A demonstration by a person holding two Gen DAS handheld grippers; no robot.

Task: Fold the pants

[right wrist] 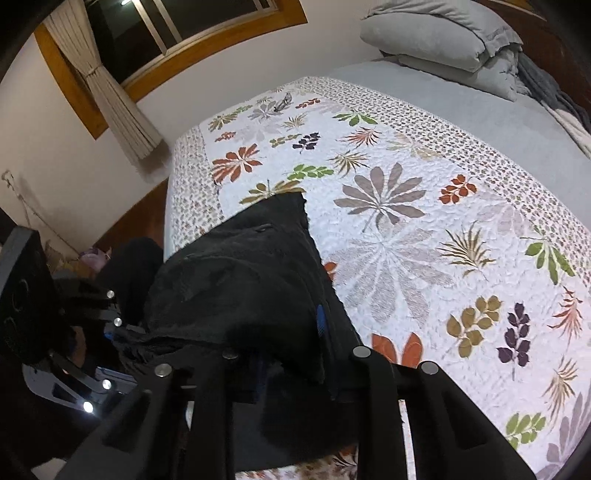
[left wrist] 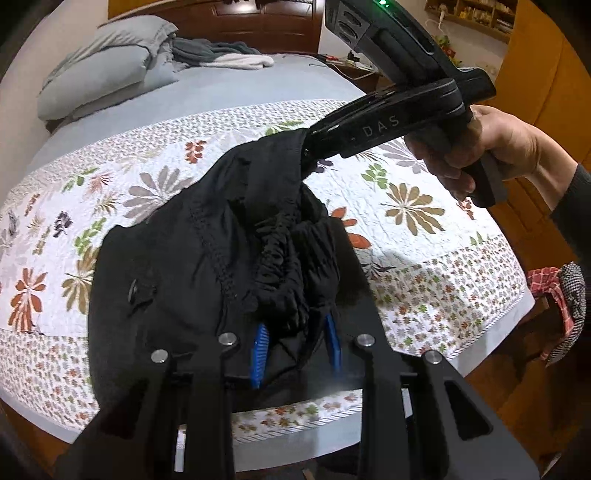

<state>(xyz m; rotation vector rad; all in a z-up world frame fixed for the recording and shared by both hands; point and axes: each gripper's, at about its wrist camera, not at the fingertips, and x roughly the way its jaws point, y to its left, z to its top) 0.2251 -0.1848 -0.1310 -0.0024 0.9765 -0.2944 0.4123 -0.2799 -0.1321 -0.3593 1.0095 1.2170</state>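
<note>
the black pants (left wrist: 207,258) hang bunched above the near edge of the bed, over the floral quilt (left wrist: 424,221), held up at two spots along the gathered waistband. in the left wrist view the left gripper (left wrist: 295,347) points forward and slightly down over the quilt, its blue-padded fingers (left wrist: 260,347) pinching a fold of the elastic waistband that spills between them. the right gripper (left wrist: 308,157) comes in from the upper right of that view, angled downward toward the left, its fingers pressed together on a raised corner of the waist so the cloth peaks there and drapes down. the person's right hand (left wrist: 476,147) wraps the handle with the wrist level and a dark sleeve at the frame edge. in the right wrist view the cloth covers most of the right gripper's fingers, one blue pad (right wrist: 321,319) showing, and the pants trail away across the quilt toward the left side of the bed. grey pillows (right wrist: 436,33) lie stacked at the head of the bed, well apart from the pants.
</note>
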